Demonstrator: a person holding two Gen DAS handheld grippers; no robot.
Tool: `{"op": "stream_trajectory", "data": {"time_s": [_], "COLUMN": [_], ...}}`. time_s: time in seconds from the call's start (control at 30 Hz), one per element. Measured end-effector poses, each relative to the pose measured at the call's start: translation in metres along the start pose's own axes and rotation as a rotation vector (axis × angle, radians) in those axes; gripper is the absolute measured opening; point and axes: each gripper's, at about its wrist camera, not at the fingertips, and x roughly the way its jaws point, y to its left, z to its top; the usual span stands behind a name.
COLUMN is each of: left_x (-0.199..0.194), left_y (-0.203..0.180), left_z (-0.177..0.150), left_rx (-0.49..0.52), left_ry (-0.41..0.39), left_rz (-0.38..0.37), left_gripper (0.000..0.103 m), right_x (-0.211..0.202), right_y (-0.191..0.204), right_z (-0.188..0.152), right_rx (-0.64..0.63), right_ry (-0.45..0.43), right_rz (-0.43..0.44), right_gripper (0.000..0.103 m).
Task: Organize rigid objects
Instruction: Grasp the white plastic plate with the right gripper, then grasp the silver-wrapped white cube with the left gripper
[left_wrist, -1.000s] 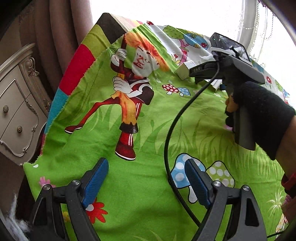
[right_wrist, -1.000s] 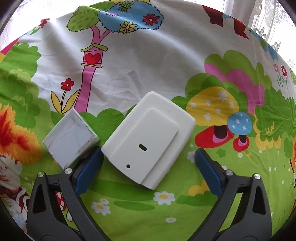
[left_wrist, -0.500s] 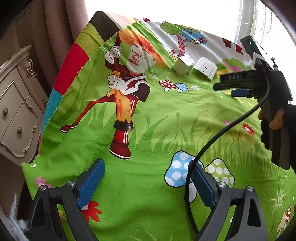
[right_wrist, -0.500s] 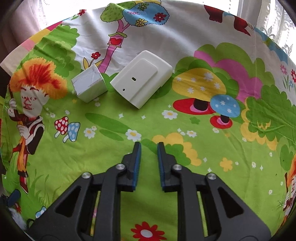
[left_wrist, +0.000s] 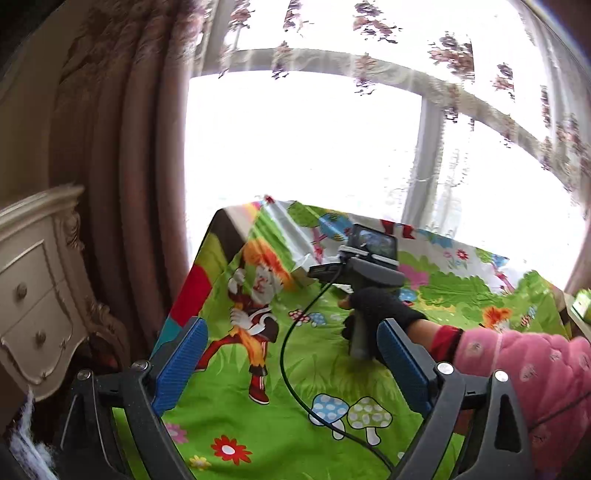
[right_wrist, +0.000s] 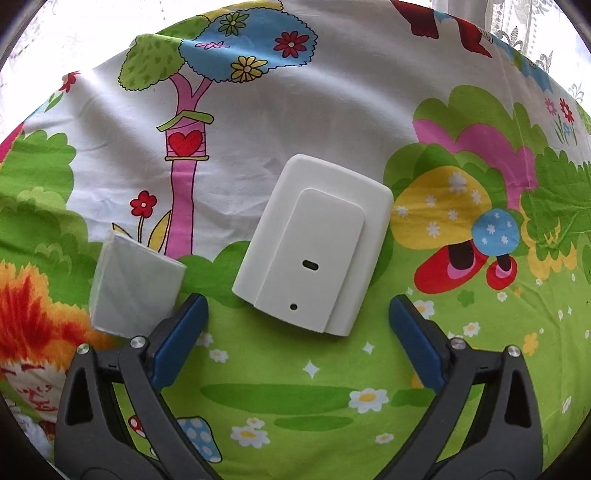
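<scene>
A flat white plastic device with a raised panel lies on the cartoon-print cloth. A small white box stands to its left. My right gripper hovers just short of the device, jaws opening wide; the device's near end sits between the fingertips, untouched. The left pad is close beside the box. My left gripper is raised above the cloth's near edge, jaws opening, nothing between them. It looks at the right gripper's body, held by a black-gloved hand. That body hides both white objects in the left wrist view.
The cloth-covered table stands before a bright window with lace curtains. A brown drape and a cream dresser stand at its left. A pink sleeve crosses from the right, and a black cable trails over the cloth.
The left gripper rose and tilted up, bringing the window into view. The right gripper, drawn back and nearly shut half a second ago, is close over the white device again with its jaws wide.
</scene>
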Motion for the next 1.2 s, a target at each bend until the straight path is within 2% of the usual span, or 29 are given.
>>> {"op": "stream_trajectory", "data": {"time_s": [0.07,0.1,0.17,0.23,0.3,0.43,0.6,0.67,0.7,0.73,0.83,0.87,0.93,1.03,1.07,1.13,1.17,1.2], "left_x": [-0.004,-0.008,-0.021,-0.024,-0.01,0.042,0.115,0.133,0.139,0.143,0.151,0.154,0.167,0.198,0.212,0.237,0.247,0.256], "left_y": [-0.009,-0.012,-0.014,-0.008,0.001,0.008,0.01,0.011,0.011,0.01,-0.001,-0.005,-0.012,-0.02,-0.024,-0.032,-0.036,-0.041], "left_z": [0.006,0.007,0.007,0.011,0.019,0.036,0.052,0.054,0.054,0.053,0.049,0.047,0.042,0.031,0.025,0.01,0.004,0.001], "left_rx": [0.143,0.207,0.318,0.36,0.346,0.26,0.128,0.093,0.082,0.08,0.109,0.12,0.129,0.108,0.105,0.083,0.065,0.051], "left_ry": [0.095,0.134,0.159,0.163,0.167,0.138,0.136,0.159,0.169,0.178,0.204,0.212,0.253,0.345,0.392,0.46,0.484,0.493], "left_rz": [-0.105,-0.121,-0.095,-0.031,0.012,0.108,0.143,0.128,0.112,0.096,0.054,0.045,0.02,0.003,-0.001,-0.009,-0.014,-0.016], "left_gripper": [0.098,0.098,0.098,0.099,0.102,0.102,0.102,0.102,0.102,0.102,0.102,0.102,0.102,0.102,0.102,0.102,0.102,0.102], "right_x": [-0.001,-0.002,-0.007,-0.014,-0.014,-0.006,0.018,0.021,0.019,0.015,0.001,-0.006,-0.028,-0.073,-0.091,-0.115,-0.124,-0.134], "right_y": [-0.012,-0.019,-0.039,-0.072,-0.087,-0.055,0.006,0.013,0.014,0.014,-0.021,-0.039,-0.08,-0.138,-0.145,-0.143,-0.153,-0.185], "right_z": [0.007,0.009,0.007,0.003,0.004,0.015,0.019,0.019,0.019,0.019,0.014,0.012,0.008,-0.005,-0.002,-0.013,-0.025,-0.044], "right_rx": [0.091,0.115,0.134,0.234,0.299,0.224,-0.015,-0.087,-0.132,-0.187,-0.226,-0.223,-0.192,-0.215,-0.236,-0.278,-0.293,-0.303], "right_ry": [0.002,0.008,0.004,-0.047,-0.061,-0.013,-0.029,-0.038,-0.038,-0.036,-0.015,-0.022,-0.04,-0.101,-0.126,-0.126,-0.124,-0.116], "right_rz": [0.05,0.064,0.083,0.18,0.237,0.213,-0.073,-0.083,-0.053,-0.034,0.092,0.156,0.353,0.531,0.547,0.525,0.497,0.471], "right_gripper": [0.103,0.102,0.102,0.102,0.102,0.102,0.102,0.099,0.086,0.069,0.069,0.069,0.069,0.069,0.069,0.069,0.069,0.069]}}
